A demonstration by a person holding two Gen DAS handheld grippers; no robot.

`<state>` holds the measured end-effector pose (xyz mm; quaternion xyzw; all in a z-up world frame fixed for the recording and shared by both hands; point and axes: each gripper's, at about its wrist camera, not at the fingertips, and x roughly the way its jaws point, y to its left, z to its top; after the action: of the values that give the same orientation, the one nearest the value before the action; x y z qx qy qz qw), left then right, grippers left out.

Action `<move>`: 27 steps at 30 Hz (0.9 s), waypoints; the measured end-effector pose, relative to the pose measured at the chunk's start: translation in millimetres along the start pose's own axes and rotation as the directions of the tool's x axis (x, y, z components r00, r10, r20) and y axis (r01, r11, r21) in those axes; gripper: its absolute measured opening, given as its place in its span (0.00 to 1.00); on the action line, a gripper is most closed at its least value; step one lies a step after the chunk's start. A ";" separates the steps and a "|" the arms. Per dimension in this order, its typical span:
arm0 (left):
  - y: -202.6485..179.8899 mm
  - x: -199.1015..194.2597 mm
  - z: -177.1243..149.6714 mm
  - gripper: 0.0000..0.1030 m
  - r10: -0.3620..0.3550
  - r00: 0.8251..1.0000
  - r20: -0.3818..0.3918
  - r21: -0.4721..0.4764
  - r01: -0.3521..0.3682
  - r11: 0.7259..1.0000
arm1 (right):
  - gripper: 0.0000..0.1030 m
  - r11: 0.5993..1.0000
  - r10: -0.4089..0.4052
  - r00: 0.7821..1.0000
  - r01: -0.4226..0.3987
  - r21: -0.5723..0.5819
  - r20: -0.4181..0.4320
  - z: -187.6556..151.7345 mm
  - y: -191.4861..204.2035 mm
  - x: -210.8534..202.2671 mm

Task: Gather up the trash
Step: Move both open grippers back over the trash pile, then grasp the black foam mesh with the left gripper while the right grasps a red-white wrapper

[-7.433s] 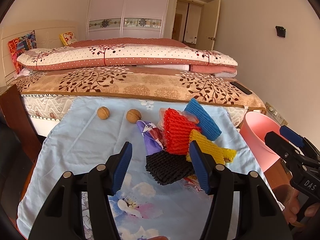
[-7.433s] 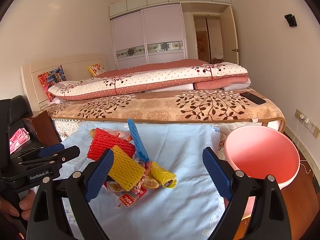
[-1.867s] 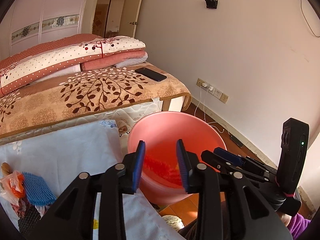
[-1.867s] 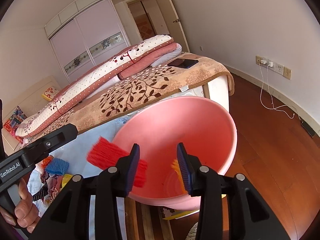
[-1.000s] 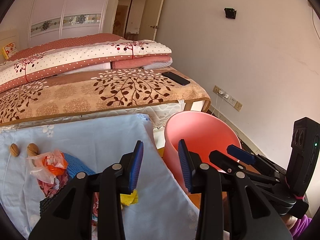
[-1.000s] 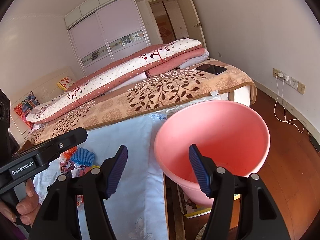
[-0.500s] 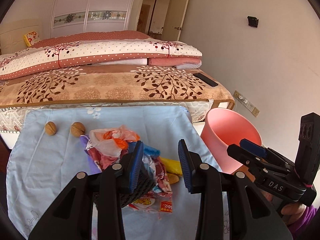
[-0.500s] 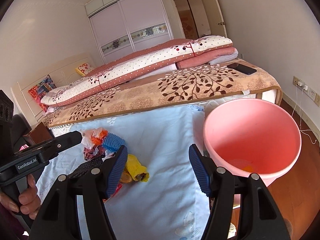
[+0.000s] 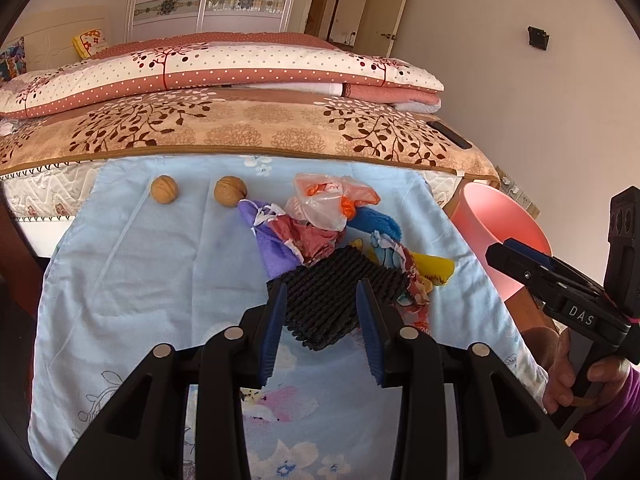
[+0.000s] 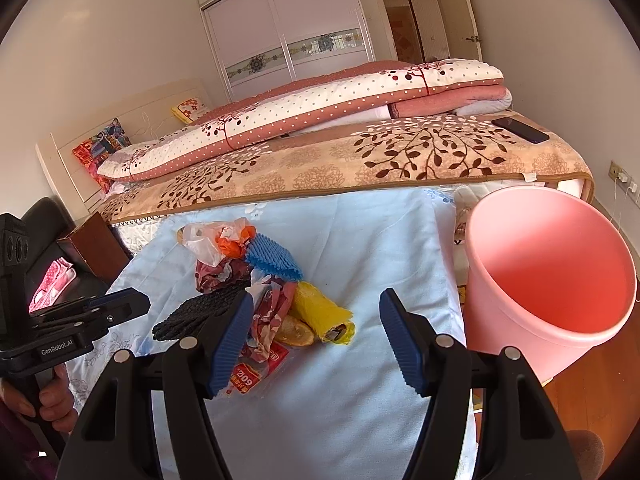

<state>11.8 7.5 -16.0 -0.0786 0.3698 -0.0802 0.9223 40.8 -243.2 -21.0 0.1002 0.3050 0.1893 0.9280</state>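
**Inspector A:** What has changed on the left?

**Inspector B:** The left gripper (image 9: 322, 312) has been swung away from the pink bin (image 9: 500, 236) and brought back over the counter. Its jaws are parted and empty, framing the black foam net (image 9: 332, 296); no contact with it is seen.

**Inspector A:** The remaining trash?

**Inspector B:** Left to right on the blue cloth (image 9: 132, 280): two walnuts (image 9: 230, 191), a purple bag (image 9: 272, 248), a clear bag with orange scraps (image 9: 324, 204), the blue foam net (image 10: 272, 260) and a yellow wrapper (image 10: 320, 312). The red and yellow nets seen earlier are gone from the heap.

**Inspector A:** And the right?

**Inspector B:** The right gripper (image 10: 316, 340) has likewise been returned; its jaws are released and empty, above the yellow wrapper. A second pickup is judged imminent.
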 end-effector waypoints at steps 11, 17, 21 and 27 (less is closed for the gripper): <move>-21.9 1.1 -12.2 0.35 -0.034 0.999 -0.027 0.167 0.038 0.985 | 0.63 1.000 0.016 0.999 -0.016 -0.011 -0.028 -4.7 4.4 5.2; -37.9 18.6 -16.1 0.35 -0.002 1.000 -0.029 0.315 0.011 0.949 | 0.63 1.000 0.018 0.998 -0.019 -0.016 -0.056 -9.4 5.6 9.7; -38.0 30.1 -19.3 0.35 0.014 0.999 -0.031 0.338 -0.003 0.941 | 0.63 0.999 0.028 0.996 -0.029 -0.015 -0.080 -12.3 6.8 14.6; -26.2 36.1 -21.0 0.28 0.023 0.999 -0.038 0.303 -0.011 0.953 | 0.63 0.997 0.058 0.991 -0.064 -0.043 -0.122 -16.7 17.2 23.1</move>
<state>20.6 -27.3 -49.7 0.0685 0.3726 -0.1295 0.9164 42.9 -216.8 -41.3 0.0762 0.3529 0.2302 0.9037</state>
